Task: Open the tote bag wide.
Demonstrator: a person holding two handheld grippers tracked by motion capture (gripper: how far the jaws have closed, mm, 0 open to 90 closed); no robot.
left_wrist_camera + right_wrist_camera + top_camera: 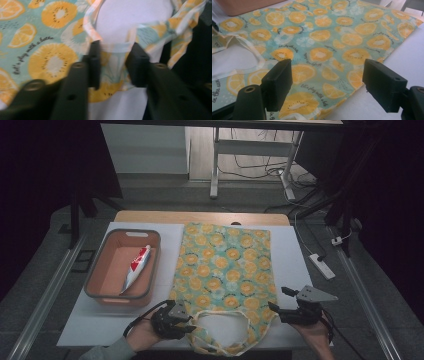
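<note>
The bag (pixel 222 265), printed with orange slices on pale green, lies flat on the white worktop (pixel 295 270), its open end and handles toward the person; the left gripper (pixel 186 324) sits at the bag's near left corner, by the base of the handle (pixel 220 317); in the left gripper view its jaws stand partly closed with the hem of the bag (pixel 113 50) between them, the pads close on either side of the cloth, though whether they press it I cannot tell because the picture is blurred. Beyond that gripper, to its far left, a shallow bin (pixel 122 265) holds a tube (pixel 136 269) lying lengthwise. The right gripper (pixel 282 302) rests at the bag's near right corner; in the right gripper view its jaws stand wide apart, with nothing held, the printed cloth (pixel 332 50) spreading ahead and under them and the bag's edge running just inside the right-hand jaw, bare worktop beyond it.
</note>
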